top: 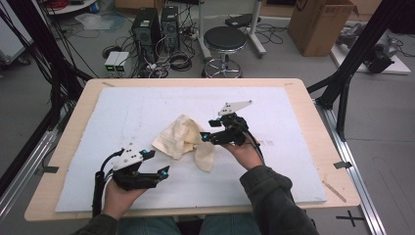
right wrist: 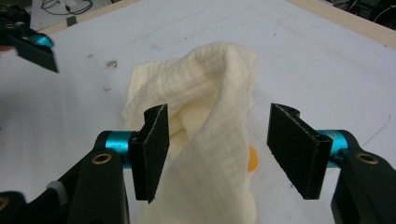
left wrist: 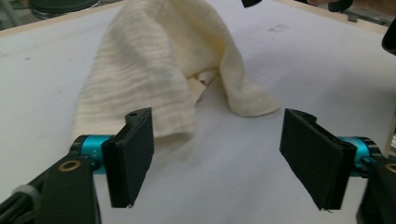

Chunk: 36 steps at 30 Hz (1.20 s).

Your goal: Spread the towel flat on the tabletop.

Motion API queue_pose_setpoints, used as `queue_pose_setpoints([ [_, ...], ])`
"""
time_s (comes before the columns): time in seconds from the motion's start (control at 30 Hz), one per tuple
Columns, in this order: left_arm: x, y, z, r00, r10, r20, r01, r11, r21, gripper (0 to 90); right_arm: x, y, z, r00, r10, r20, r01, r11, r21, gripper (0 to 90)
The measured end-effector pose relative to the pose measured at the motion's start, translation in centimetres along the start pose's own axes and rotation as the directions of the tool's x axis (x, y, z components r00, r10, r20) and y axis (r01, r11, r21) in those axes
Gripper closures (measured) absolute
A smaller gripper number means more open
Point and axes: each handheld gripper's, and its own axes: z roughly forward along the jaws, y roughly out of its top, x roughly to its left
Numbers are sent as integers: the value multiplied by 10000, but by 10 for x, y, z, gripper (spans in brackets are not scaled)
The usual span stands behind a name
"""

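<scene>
Right tongs stand open around the crumpled cloth, gripping nothing; left tongs wait open nearby. Next likely regrasping an edge.

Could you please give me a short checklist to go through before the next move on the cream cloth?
1. Cream cloth lies crumpled on the white foam sheet: ok.
2. Right gripper open, cloth between its fingers but not pinched: ok.
3. Left gripper open, nothing between its fingers: ok.
4. Left gripper apart from the cloth: ok.
5. Orange thing peeking from under the cloth, what it is: cannot tell.
</scene>
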Motion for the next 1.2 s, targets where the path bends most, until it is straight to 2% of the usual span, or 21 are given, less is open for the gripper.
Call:
queue_pose_setpoints([
  [0.07,-2,4,10,9997,61,241,-63,10000,68,290,1,-3,-3,10000,-11,0,11,10000,92,382],
  [0.13,-4,7,22,9992,67,396,-73,9998,171,322,6,-10,-10,10000,-85,-48,84,9999,-94,391],
  [0.23,-6,11,39,9990,-22,451,12,9998,211,397,10,-21,-16,9998,-95,-154,95,10000,3,413],
  [0.33,-5,15,56,9991,50,419,-72,9985,534,460,13,-33,-19,9995,-164,-261,167,9998,92,440],
  [0.37,-5,17,60,9989,66,468,-95,9980,619,497,16,-39,-18,9990,-292,-334,298,9994,166,455],
  [0.5,-2,23,81,9978,63,664,-128,9950,986,545,20,-48,-13,9982,-381,-470,400,9984,391,480],
  [0.63,1,22,101,9976,-17,689,-93,9874,1579,586,23,-64,-3,9966,-287,-767,336,9975,628,510],
  [0.73,3,20,112,9991,-34,412,-51,9788,2046,595,25,-68,2,9958,-266,-879,343,9955,878,514],
  [0.93,9,19,124,9998,-186,107,156,9724,2330,643,27,-72,18,9927,-556,-1067,703,9876,1400,534],
  [0.97,8,18,125,9998,-175,15,167,9714,2369,686,26,-75,23,9927,-523,-1090,699,9840,1642,546],
  [1.07,9,17,129,9998,-77,-162,118,9625,2709,716,26,-76,26,9927,-631,-1026,808,9804,1797,572],
  [1.17,10,16,131,9997,60,-256,12,9622,2724,810,27,-76,28,9913,-933,-925,1096,9757,1899,639],
  [1.2,10,16,130,9996,52,-283,27,9621,2726,810,27,-76,28,9913,-933,-925,1096,9757,1899,639],
])
